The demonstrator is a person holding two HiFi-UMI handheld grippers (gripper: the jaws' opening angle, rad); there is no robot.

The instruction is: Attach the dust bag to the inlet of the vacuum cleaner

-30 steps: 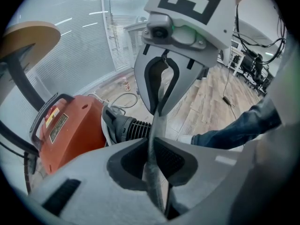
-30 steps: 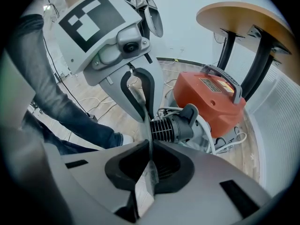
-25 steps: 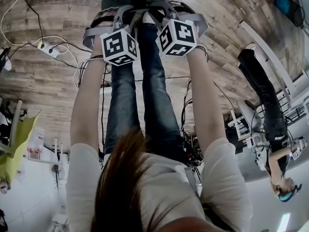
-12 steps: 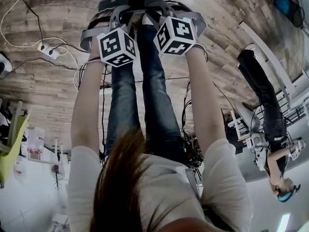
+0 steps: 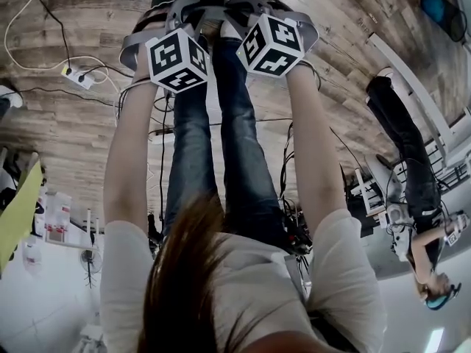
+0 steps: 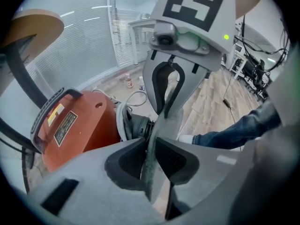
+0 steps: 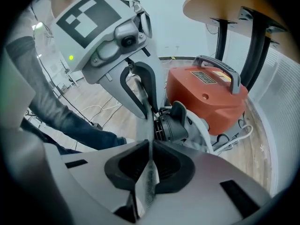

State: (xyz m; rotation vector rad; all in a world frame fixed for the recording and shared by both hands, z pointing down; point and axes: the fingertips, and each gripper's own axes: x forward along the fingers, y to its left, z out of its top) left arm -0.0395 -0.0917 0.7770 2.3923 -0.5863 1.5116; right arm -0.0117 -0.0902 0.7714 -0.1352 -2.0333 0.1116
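Left gripper (image 6: 149, 145) has a thin grey sheet edge-on between its pads, which I take for the flat edge of the dust bag (image 6: 166, 123). Its jaws have just been opening a little, yet both pads still look to be touching the sheet. My right gripper (image 7: 153, 148) is nearly closed and pinches the same sheet from the other side. The bag therefore hangs between the two, right by the black ribbed inlet (image 7: 171, 125) of the orange vacuum cleaner (image 7: 211, 95). I cannot tell whether it touches the inlet.

I judge the bag light and floppy, thin enough to buckle if only one side is pushed and to slide out of a slackened pinch. I would hold it at its flat edge on both sides and keep it taut and square to the inlet.

Against the head view of a second ago, both marker cubes (image 5: 176, 59) sit slightly higher in the frame, nearer the vacuum at the top edge. The left one has turned a little, and the arms are otherwise where they were.
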